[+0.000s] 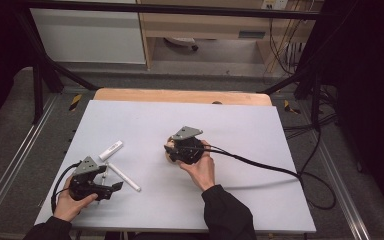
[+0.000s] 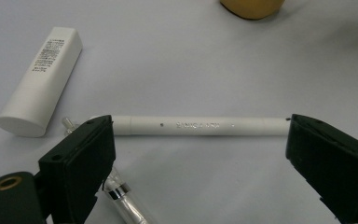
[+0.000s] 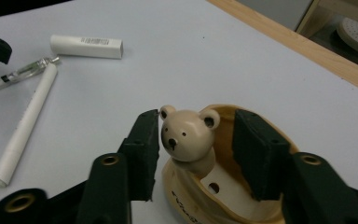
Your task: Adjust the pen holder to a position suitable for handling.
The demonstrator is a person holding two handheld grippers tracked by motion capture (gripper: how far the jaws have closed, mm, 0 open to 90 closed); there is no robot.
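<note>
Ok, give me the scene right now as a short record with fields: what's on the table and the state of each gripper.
surface: white table top
left gripper: open, fingers either side of the white pen, not pressing it
right gripper: open, fingers flank the bear head without gripping
holder: tan bear pen holder, upright
other items: white tube, clear pen, both lying flat

Bear holder (image 3: 223, 186) mid-table — pens (image 1: 124, 176) left, right side bare.
</note>
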